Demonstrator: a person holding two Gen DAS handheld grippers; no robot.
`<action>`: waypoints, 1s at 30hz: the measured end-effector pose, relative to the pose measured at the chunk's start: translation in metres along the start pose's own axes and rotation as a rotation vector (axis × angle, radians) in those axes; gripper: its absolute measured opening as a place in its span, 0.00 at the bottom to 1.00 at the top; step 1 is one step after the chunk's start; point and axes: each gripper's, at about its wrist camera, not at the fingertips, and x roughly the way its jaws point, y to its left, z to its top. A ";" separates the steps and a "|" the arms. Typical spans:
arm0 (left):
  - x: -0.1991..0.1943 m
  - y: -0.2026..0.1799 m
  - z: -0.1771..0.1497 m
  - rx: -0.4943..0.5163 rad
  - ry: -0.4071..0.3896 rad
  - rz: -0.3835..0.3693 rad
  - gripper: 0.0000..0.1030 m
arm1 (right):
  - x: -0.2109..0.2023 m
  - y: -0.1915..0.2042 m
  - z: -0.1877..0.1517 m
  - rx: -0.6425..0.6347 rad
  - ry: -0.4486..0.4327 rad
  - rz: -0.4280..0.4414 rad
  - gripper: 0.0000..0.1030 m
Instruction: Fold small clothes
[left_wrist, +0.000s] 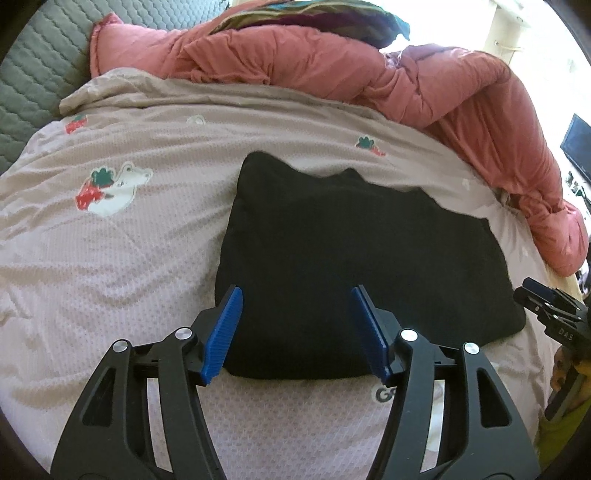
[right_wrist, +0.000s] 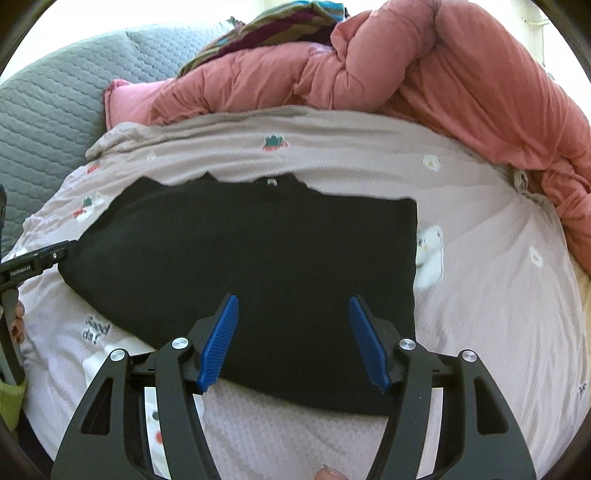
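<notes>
One black garment (left_wrist: 354, 266) is your whole job here, and it lies flat on the printed bedcover (left_wrist: 110, 258), already doubled into a rough rectangle with its notched far edge toward the pink duvet (left_wrist: 369, 74) heaped at the back of the bed. A grey quilted pad (left_wrist: 33, 81) shows at the far left and striped cloth (right_wrist: 266, 33) sits on top of the duvet; neither concerns you.

Expect the garment to be light, soft and limp. It looks like a thick knit with a matte, grippy face, so it should not slide out of ribbed pads, but it will sag and drag if you lift only one corner. The bedcover under it is loose and wrinkled, so a deep pinch could catch that too.

Both of your grippers hang over the near edge, pointing down at it. Your left gripper (left_wrist: 295, 325) is released, its blue pads (left_wrist: 225, 332) spread apart above the near left part with nothing between them. Your right gripper (right_wrist: 291, 336) is likewise spread wide and empty, over the near right part; its pads (right_wrist: 369, 343) do not touch the cloth as far as you can judge.

Take hold at the two near corners, pinching all layers at the folded edge only, and lift both together so the fold stays square.
</notes>
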 end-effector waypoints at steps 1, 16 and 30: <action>0.003 0.000 -0.002 0.002 0.016 0.007 0.51 | 0.002 0.000 -0.002 0.000 0.017 -0.006 0.59; 0.003 0.003 -0.014 0.008 0.037 0.034 0.52 | 0.010 -0.006 -0.024 0.060 0.086 -0.014 0.78; -0.024 0.012 -0.011 -0.036 -0.005 0.032 0.79 | -0.019 0.023 -0.013 0.006 0.004 0.033 0.93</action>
